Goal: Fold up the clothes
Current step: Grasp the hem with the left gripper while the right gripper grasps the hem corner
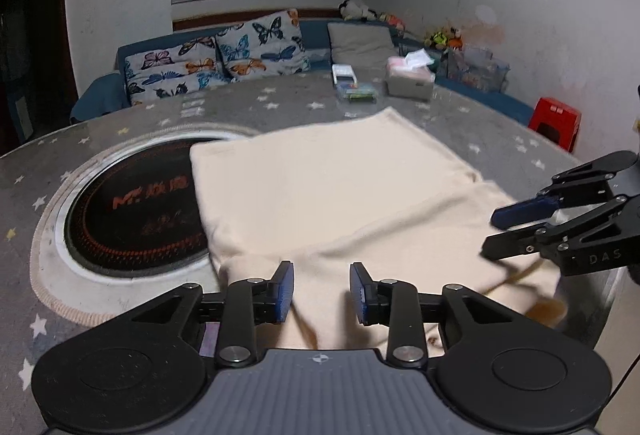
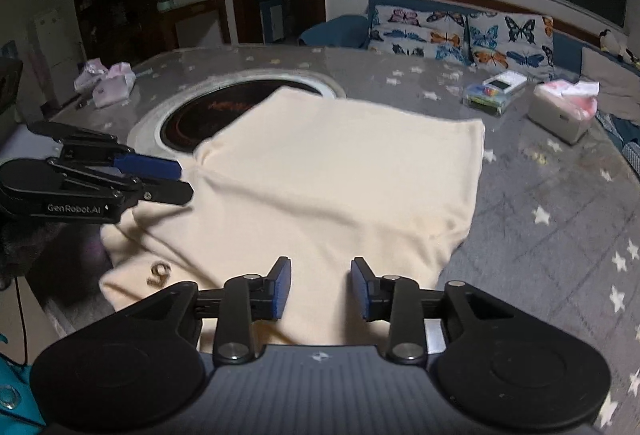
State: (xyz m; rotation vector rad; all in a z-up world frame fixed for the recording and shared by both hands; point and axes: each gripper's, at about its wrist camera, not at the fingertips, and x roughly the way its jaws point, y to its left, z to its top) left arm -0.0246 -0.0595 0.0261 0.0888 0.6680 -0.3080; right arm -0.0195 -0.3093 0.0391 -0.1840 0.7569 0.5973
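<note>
Looking at this, we reckon we're between folds: the cream garment (image 1: 332, 195) lies folded over near the front edge of the surface (image 1: 460, 115), its far corner covering part of the round inset hob (image 1: 132, 207). Both the left gripper (image 1: 322, 291) and the right gripper (image 2: 320, 289) hang over the near hem with jaws parted, nothing pinched. Next we'd probably pinch the near hem at two spots and carry it toward the far edge. Plenty of bare room on the right side; boxes (image 2: 494, 93) and a tissue box (image 2: 560, 115) sit well beyond, near the far right edge.
</note>
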